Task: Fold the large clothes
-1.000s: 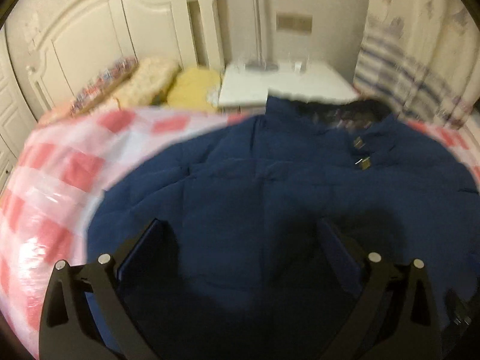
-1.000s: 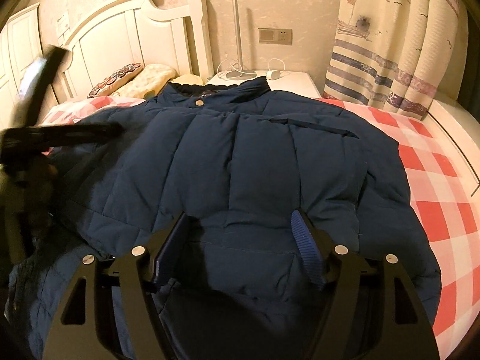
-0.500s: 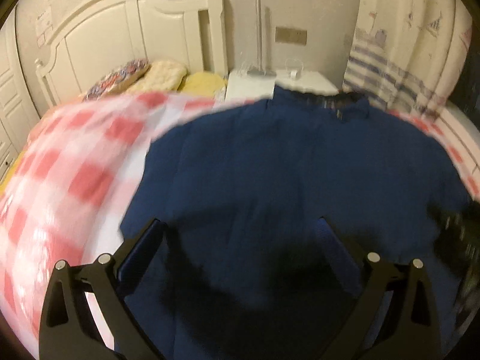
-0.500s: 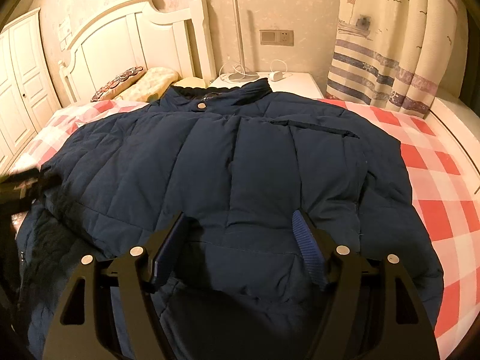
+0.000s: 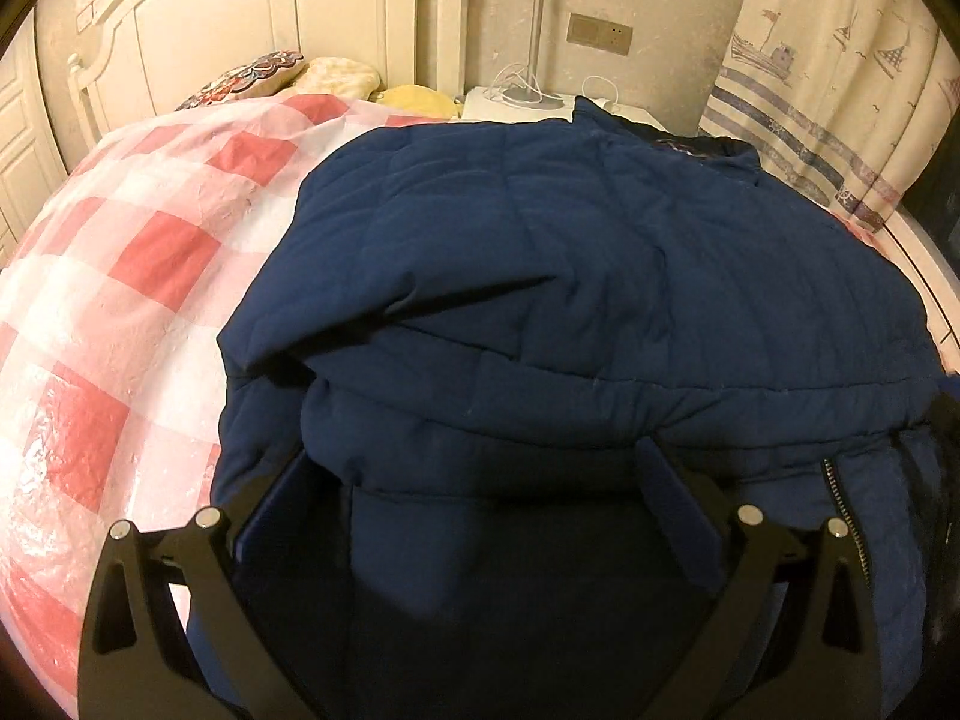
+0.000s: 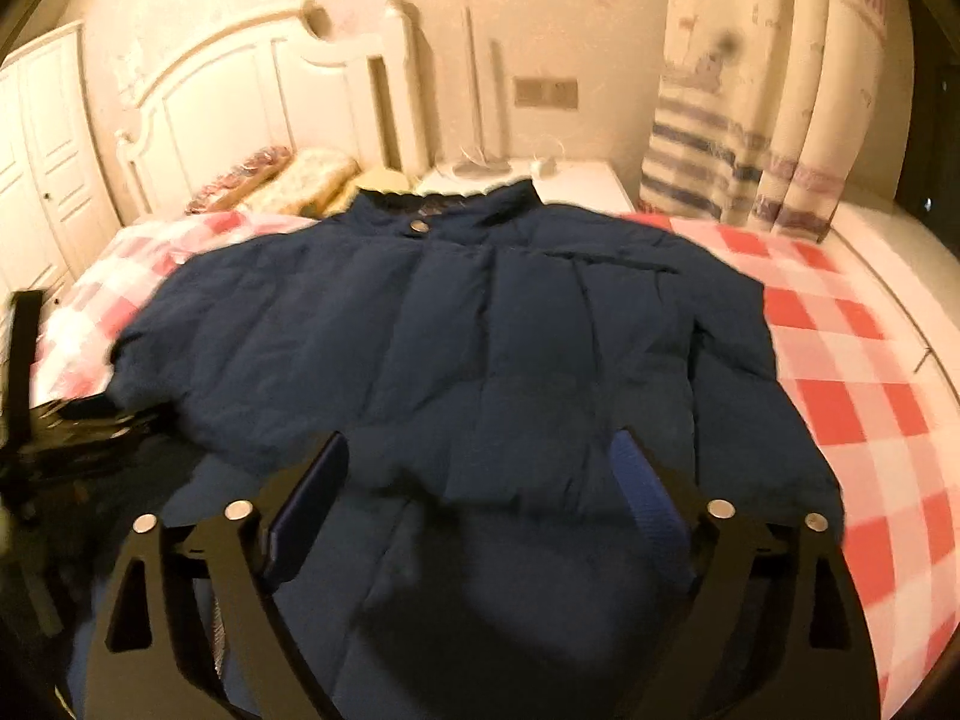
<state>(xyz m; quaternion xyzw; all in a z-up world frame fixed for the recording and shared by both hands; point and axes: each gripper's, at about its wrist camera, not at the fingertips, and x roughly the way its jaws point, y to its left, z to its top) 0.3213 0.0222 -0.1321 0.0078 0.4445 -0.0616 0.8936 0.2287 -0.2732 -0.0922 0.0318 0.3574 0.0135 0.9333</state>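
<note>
**Op:** Between my left gripper's (image 5: 474, 468) spread jaws a thick fold of the navy padded jacket (image 5: 600, 276) bulges up; the pads stand clear of it on both sides, nothing clamped. Beyond the jaws the coat lies across the red-and-white checked bedcover (image 5: 150, 252), collar (image 6: 444, 204) at the far end towards the nightstand (image 6: 576, 180).

**Spotter:** And the right?

**Op:** Right gripper (image 6: 480, 480) has just been opening. Jaws wide, hem fabric lying loosely between them, not pinched. Off its left jaw I can see the other gripper as a dark shape at the frame edge.

**Spotter:** How will it handle?

**Op:** My guess: bulky but light, soft quilting that springs back, so a fold won't stay flat without pressing. The shell looks smooth and may slide on the glossy cover.

**Spotter:** Where to grip?

**Op:** I'd bite the seamed hem ridge just ahead of the left jaws, or the zipper (image 5: 840, 498) edge by the right pad; stitched edges hold better than puffed panels.
</note>
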